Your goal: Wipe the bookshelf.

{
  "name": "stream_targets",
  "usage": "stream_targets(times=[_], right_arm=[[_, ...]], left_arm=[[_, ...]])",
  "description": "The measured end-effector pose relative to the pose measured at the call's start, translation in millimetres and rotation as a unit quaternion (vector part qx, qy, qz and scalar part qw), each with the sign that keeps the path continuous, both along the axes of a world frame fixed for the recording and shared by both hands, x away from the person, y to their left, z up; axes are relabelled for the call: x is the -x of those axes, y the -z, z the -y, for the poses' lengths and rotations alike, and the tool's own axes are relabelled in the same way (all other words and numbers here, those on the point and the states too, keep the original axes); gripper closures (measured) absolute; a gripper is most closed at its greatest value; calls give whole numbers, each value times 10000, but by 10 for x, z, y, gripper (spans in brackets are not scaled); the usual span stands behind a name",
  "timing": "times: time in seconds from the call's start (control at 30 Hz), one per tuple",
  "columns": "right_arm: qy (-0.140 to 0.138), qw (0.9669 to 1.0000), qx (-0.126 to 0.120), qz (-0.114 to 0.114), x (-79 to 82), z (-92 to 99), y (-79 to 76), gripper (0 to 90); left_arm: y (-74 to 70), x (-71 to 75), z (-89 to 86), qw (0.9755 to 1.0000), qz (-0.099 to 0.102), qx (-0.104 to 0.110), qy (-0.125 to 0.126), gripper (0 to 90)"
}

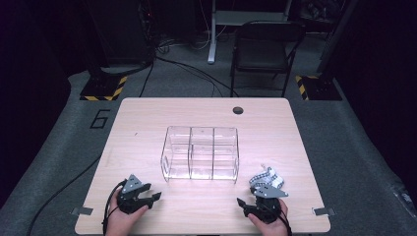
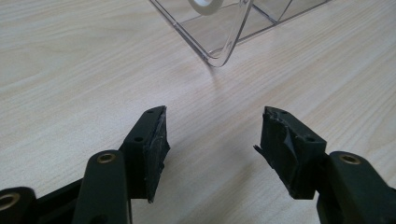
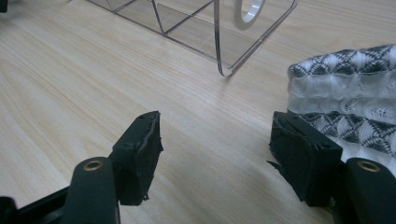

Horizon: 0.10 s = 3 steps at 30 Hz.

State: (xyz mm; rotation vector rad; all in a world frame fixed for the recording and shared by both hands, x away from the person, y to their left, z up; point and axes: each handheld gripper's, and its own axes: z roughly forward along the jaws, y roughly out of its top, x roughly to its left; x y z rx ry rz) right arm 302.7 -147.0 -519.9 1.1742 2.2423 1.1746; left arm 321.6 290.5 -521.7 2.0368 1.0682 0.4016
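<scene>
Near the front edge of the pale wood-grain surface, both grippers rest low with the person's hands behind them. The left gripper has its jaws spread with nothing between them, aimed at the near left corner of the clear plastic compartment organizer. The right gripper likewise stands spread and empty; the folded black-and-white patterned cloth lies just beside its right jaw, between that gripper and the organizer's near right corner, apparently staged for pickup. Judged from this layout, the organizer sits centred so that either hand can reach its open compartments. Bare surface runs on all sides of the organizer, with good room at left and front. The cloth lies well inside the right edge.
</scene>
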Motion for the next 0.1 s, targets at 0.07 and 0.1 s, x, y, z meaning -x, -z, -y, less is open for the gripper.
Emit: stream_targets(times=[0.07, 0.1], right_arm=[[-49, 10000, 45, -41, -2, 5, 0, 336], [-37, 10000, 38, -38, -4, 2, 7, 336]], left_arm=[[-3, -5, -1, 9999, 16, -97, 40, 418], [-3, -5, -1, 9999, 16, -97, 40, 417]])
